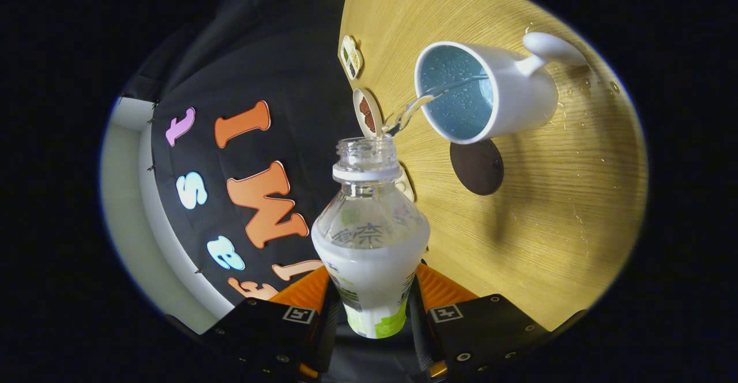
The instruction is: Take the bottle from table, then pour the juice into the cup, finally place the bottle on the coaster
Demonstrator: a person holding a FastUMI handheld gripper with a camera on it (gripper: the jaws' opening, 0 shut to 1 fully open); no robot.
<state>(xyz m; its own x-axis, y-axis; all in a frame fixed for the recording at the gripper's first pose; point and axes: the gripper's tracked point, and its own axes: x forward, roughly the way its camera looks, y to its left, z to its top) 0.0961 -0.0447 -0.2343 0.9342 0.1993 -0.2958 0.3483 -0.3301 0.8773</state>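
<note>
Beside cup, coaster, hand-held gripper clamping bottle

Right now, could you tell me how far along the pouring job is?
Taking is done: the gripper is shut on the uncapped bottle. Pouring is in hand: a clear stream arcs into the white cup. Left: setting the bottle on the dark coaster beside the cup.

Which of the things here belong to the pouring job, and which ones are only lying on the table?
Belong to the job:
- bottle, held between the fingers of the gripper, open and tipped, pouring
- white cup, taking the stream
- dark round coaster, beside the cup

Just lying about:
- small card by the table edge
- small round disc near it
</note>
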